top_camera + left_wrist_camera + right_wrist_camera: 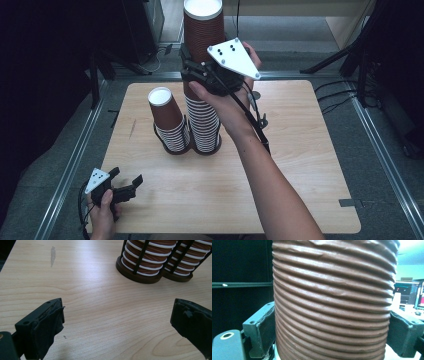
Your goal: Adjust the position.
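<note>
While right gripper (196, 70) clamps top cup (202, 30), left gripper (127, 181) rests near table edge (107, 150).

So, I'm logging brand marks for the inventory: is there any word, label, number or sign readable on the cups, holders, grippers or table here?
None: the tall stack of ribbed brown paper cups is plain.
The grey three-cornered plate bears black dots, not text.
The distant monitors are too blurred to read.

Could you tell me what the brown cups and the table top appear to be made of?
The tall stack of cups looks like matte brown paper with white insides; ridges crease slightly between the right claw. The table top seems pale wood or wood-look laminate, with visible grain.
</note>
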`<control>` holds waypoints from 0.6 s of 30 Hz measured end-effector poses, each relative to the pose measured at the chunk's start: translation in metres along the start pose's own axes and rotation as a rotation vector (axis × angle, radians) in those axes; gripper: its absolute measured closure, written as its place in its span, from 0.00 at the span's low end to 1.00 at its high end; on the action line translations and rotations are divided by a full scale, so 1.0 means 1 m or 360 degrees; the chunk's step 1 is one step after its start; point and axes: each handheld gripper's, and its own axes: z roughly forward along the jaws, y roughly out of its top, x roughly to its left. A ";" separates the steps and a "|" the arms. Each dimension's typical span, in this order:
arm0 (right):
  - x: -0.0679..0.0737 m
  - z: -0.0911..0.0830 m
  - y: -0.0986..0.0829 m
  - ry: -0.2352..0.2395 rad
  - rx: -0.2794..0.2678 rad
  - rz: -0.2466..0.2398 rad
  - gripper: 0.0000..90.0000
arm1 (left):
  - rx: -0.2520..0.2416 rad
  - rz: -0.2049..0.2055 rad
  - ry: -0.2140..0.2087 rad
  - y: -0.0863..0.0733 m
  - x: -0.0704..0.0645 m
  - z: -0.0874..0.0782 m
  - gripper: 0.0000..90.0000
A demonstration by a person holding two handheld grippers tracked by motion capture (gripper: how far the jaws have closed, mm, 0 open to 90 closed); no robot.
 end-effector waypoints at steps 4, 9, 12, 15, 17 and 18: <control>-0.004 -0.002 0.002 -0.0015 0.0000 0.0003 0.12 | 0.0003 0.0005 -0.0001 0.000 0.000 0.000 0.00; -0.013 -0.006 0.006 -0.0042 -0.0002 0.0009 0.12 | 0.0004 0.0007 0.0000 0.000 0.000 0.000 0.00; -0.015 -0.008 0.007 -0.0047 -0.0003 0.0011 0.12 | 0.0005 0.0008 0.0001 0.000 0.000 0.000 0.00; -0.019 -0.011 0.007 -0.0067 -0.0002 -0.0005 0.12 | 0.0005 0.0007 0.0000 0.000 0.000 0.000 0.00; -0.021 -0.012 0.006 -0.0073 -0.0001 -0.0005 0.12 | 0.0005 0.0008 0.0000 0.000 0.000 0.000 0.00; -0.023 -0.013 0.006 -0.0079 -0.0001 -0.0009 0.12 | 0.0005 0.0009 0.0000 0.000 0.000 0.000 0.00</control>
